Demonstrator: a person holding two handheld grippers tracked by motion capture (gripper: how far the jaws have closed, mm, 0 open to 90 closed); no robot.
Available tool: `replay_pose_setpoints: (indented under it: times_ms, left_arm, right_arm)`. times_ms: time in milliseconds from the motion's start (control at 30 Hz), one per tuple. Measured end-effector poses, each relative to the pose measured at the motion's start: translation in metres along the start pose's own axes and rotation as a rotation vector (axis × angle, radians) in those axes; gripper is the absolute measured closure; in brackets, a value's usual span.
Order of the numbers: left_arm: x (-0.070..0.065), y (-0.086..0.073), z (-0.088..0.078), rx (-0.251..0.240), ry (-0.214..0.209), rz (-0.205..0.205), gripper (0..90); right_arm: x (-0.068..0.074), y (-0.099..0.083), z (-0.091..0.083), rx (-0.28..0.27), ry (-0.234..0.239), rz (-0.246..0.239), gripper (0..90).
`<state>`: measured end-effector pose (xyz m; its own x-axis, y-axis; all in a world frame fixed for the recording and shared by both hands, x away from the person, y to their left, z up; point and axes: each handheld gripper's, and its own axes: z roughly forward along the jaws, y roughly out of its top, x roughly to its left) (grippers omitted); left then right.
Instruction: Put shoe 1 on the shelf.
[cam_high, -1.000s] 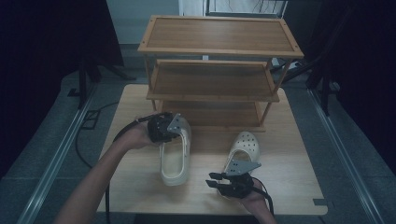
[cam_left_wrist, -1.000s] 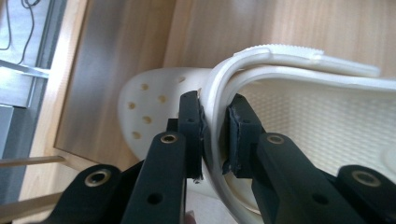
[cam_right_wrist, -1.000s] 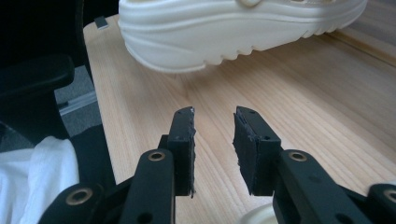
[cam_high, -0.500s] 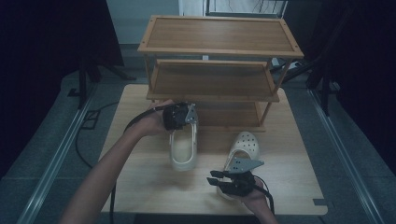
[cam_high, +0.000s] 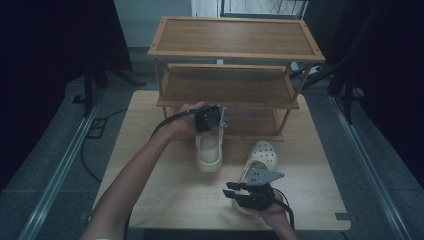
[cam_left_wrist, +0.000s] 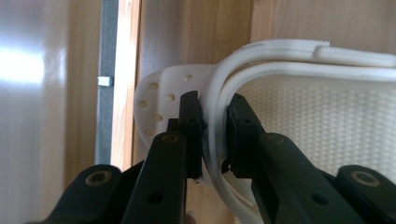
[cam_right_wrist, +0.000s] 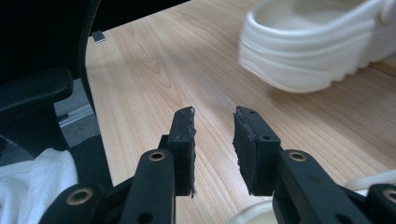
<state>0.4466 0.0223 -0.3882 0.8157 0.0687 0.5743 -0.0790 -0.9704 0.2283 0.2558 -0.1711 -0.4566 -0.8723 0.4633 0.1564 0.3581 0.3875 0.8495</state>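
My left gripper (cam_high: 210, 120) is shut on the side rim of a white clog (cam_high: 209, 152), just in front of the wooden shelf rack's lowest level. In the left gripper view the jaws (cam_left_wrist: 214, 121) pinch the clog's wall and strap (cam_left_wrist: 299, 107). Whether the clog's near end touches the table I cannot tell. A second white clog (cam_high: 262, 156) lies on the table to the right. My right gripper (cam_high: 235, 192) hovers at that clog's near end, open, with bare wood between its jaws (cam_right_wrist: 214, 123). The held clog (cam_right_wrist: 322, 51) shows ahead of it.
A three-level wooden shelf rack (cam_high: 235, 55) stands at the table's far side, its shelves bare. The light wooden table (cam_high: 150, 190) has free room on the left. Black cables trail off both grippers. A dark chair (cam_right_wrist: 32, 98) sits beyond the table's edge.
My left gripper has carried the clog rightward and away from the person, toward the foot of the shelf rack. The right gripper and the second clog have stayed put.
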Motion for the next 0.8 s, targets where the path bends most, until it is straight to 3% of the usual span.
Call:
replay_pose_setpoints:
  times_ms: [267,533,800]
  left_arm:
    - [0.004,0.009,0.022,0.016,0.024,0.013,78.8]
    - [-0.003,0.012,0.035,0.048,0.001,0.035,78.5]
    - [-0.003,0.008,0.033,0.030,-0.018,-0.012,76.9]
  right_arm:
    - [0.001,0.000,0.001,0.006,-0.001,-0.006,68.7]
    - [0.000,-0.002,0.004,0.011,0.026,-0.001,68.7]
    - [0.002,-0.002,0.003,0.013,0.024,-0.007,68.4]
